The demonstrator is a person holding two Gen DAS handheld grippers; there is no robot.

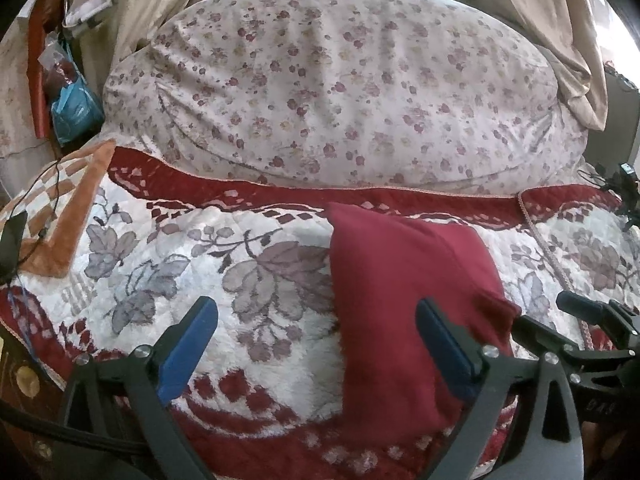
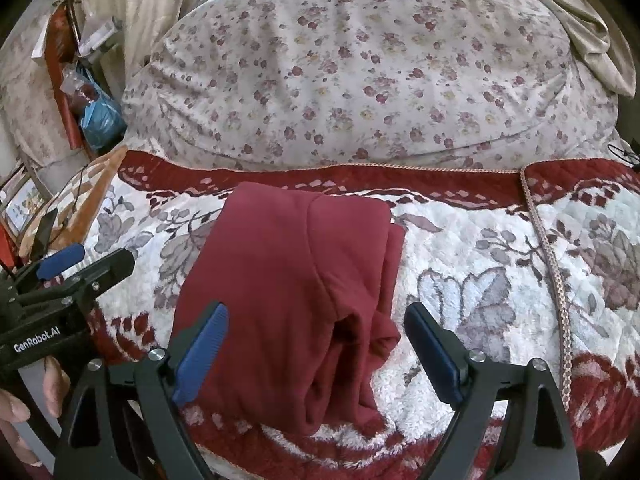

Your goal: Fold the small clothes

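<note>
- The dark red garment (image 2: 288,280) lies folded into a narrow stack on the fleecy floral blanket (image 2: 480,240) covering the bed, near its front edge.
- Left gripper (image 1: 316,344) hovers with jaws wide apart, holding nothing; the garment sits under its right-hand finger.
- Right gripper (image 2: 316,344) hangs just above the garment's bunched near end, jaws spread and empty.
- The cloth looks soft, light and floppy; pinching both near corners through all layers should keep the stack from sliding apart.
</note>
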